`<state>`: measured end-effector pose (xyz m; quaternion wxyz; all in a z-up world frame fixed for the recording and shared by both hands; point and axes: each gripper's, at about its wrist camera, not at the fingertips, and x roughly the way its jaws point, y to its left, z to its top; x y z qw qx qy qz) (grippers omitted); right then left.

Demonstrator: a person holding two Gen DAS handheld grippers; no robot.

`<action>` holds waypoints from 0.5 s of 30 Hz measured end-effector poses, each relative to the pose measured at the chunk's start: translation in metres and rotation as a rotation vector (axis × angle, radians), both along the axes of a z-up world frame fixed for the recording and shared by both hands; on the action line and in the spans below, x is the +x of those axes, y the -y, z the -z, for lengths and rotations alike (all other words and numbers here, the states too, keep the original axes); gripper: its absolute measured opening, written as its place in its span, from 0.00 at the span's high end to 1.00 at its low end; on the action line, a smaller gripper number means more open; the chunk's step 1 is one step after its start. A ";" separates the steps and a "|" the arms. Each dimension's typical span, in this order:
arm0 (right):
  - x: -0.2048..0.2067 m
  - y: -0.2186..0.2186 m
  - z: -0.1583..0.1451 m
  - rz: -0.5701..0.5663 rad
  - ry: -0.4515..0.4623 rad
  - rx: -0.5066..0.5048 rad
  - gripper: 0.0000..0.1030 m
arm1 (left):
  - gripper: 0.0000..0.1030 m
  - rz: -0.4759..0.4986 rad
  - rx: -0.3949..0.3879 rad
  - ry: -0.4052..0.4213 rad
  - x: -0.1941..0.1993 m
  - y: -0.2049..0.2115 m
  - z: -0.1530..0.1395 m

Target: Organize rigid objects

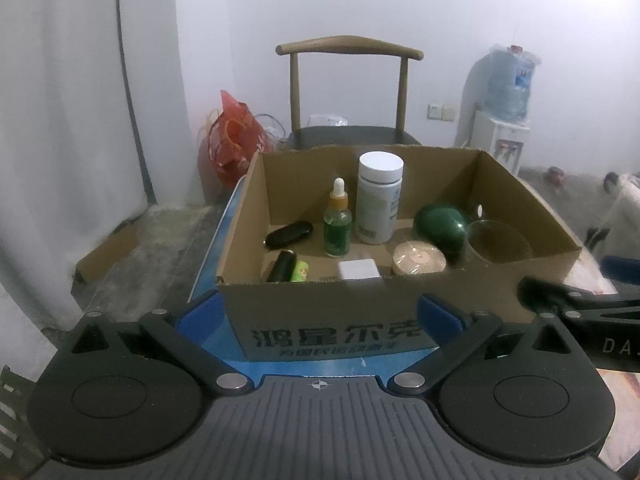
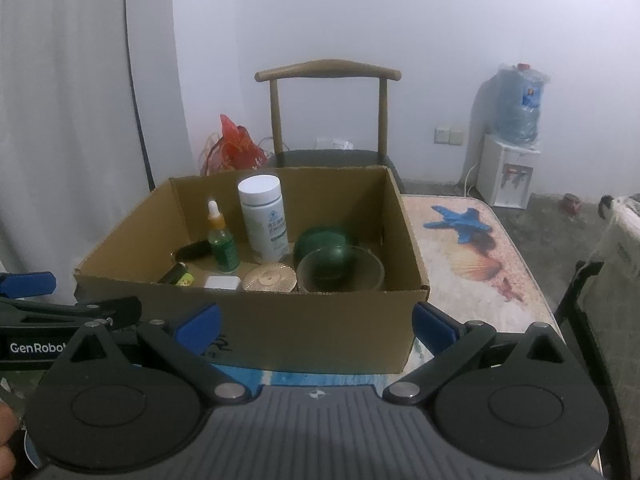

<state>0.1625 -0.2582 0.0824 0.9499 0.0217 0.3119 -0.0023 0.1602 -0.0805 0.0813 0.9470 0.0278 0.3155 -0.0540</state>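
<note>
Chair (image 1: 349, 92) by wht wall (image 1: 360, 0)

We are viewing a brown cardboard box (image 2: 256, 320) printed with dark characters, holding a white-capped bottle (image 2: 264, 220), a green dropper bottle (image 2: 222, 246) and a dark green bowl (image 2: 322, 246). We are also noting a seashell-patterned tablecloth (image 2: 480, 264) bearing a blue starfish motif (image 2: 460, 220).

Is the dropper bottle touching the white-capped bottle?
Apart. In the left wrist view, brown cardboard shows between the dropper bottle and the white-capped bottle.
</note>
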 end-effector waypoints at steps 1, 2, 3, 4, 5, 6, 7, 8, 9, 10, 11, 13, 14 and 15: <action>0.000 0.000 0.000 0.001 -0.001 0.000 0.00 | 0.00 0.001 0.000 0.000 0.001 0.000 0.000; 0.001 0.000 0.000 0.001 -0.001 -0.002 0.00 | 0.00 0.001 0.000 0.000 0.001 0.000 0.000; 0.001 0.000 0.000 0.000 -0.001 -0.002 0.00 | 0.00 0.001 0.000 0.000 0.001 0.000 0.000; 0.001 0.000 0.000 0.001 0.000 -0.003 0.00 | 0.00 0.001 0.000 -0.001 0.002 0.000 0.000; 0.002 0.001 0.000 0.001 -0.001 -0.004 0.00 | 0.00 0.001 0.000 0.000 0.002 0.000 0.000; 0.002 0.001 0.000 0.000 -0.002 -0.003 0.00 | 0.00 0.001 0.000 -0.001 0.002 0.000 0.000; 0.002 0.001 0.000 0.000 -0.002 -0.004 0.00 | 0.00 0.001 0.000 -0.002 0.003 0.000 0.000; 0.002 0.001 0.000 0.000 -0.002 -0.004 0.00 | 0.00 0.002 -0.001 -0.002 0.002 -0.001 0.000; 0.002 0.001 0.000 0.000 -0.002 -0.004 0.00 | 0.00 0.002 -0.001 -0.003 0.002 -0.001 0.000; 0.003 0.001 0.000 0.000 -0.002 -0.004 0.00 | 0.00 0.003 -0.002 -0.004 0.004 -0.001 0.001; 0.003 0.001 0.000 -0.001 -0.003 -0.004 0.00 | 0.00 0.002 -0.002 -0.004 0.004 -0.001 0.001; 0.003 0.000 0.000 -0.001 -0.004 -0.004 0.00 | 0.00 0.003 -0.003 -0.007 0.005 -0.002 0.002; 0.003 0.000 0.000 0.000 -0.004 -0.006 0.00 | 0.00 0.004 -0.004 -0.009 0.006 -0.003 0.002; 0.003 0.000 0.000 0.000 -0.004 -0.006 0.00 | 0.00 0.004 -0.005 -0.011 0.006 -0.003 0.002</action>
